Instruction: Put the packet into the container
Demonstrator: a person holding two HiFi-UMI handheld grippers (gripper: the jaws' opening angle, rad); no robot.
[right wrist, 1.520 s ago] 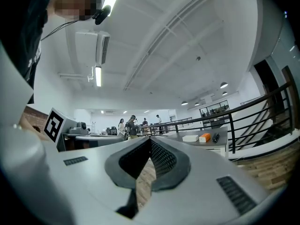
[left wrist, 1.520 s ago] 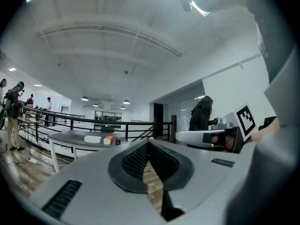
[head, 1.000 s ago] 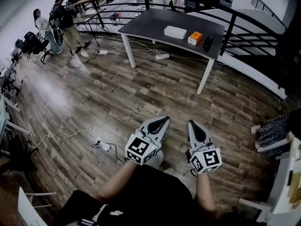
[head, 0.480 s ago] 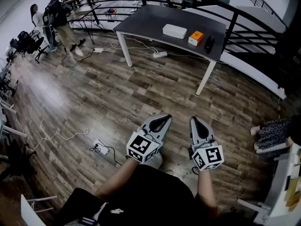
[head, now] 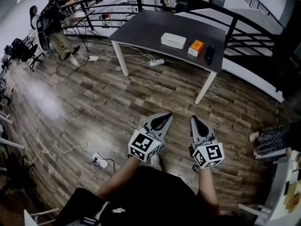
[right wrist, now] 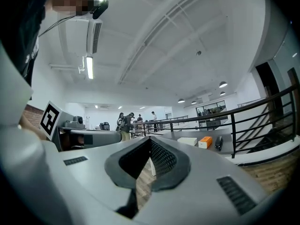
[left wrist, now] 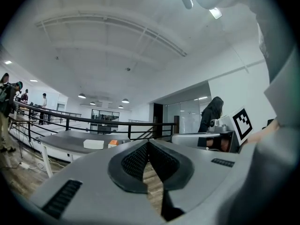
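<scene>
**Both claws shut and empty, well short of the packet**

Find the packet point(head: 196, 47), small and orange, flat on the far counter point(head: 150, 27). Place it between a white box point(head: 173, 40) and a black item point(head: 209, 53), near both and seemingly touching neither. Take the white box for the container, as a guess only. Cannot tell from here whether it is lidded or open-topped.

Read the left claw point(head: 164, 119) as fully closed on nothing, with only floor planks beyond the meeting pads in the left gripper view. Read the right claw point(head: 194, 120) the same way: pressed together, nothing between. Note both held low before the body, side by side, pointed roughly at the counter and well apart from it.

Expect the first trouble from arriving with the claws closed. Would shove the packet instead of gripping it, perhaps into the black item or toward the counter's edge. Mind that black item too, since a wide or slanted reach from the right could clip it. Allow for a lidded box, which would need opening first or bracing with the spare claw. Watch the floor as well, for the cable and power strip point(head: 101, 161) at left and another strip point(head: 157, 61) under the counter, either one a snag for feet.
</scene>
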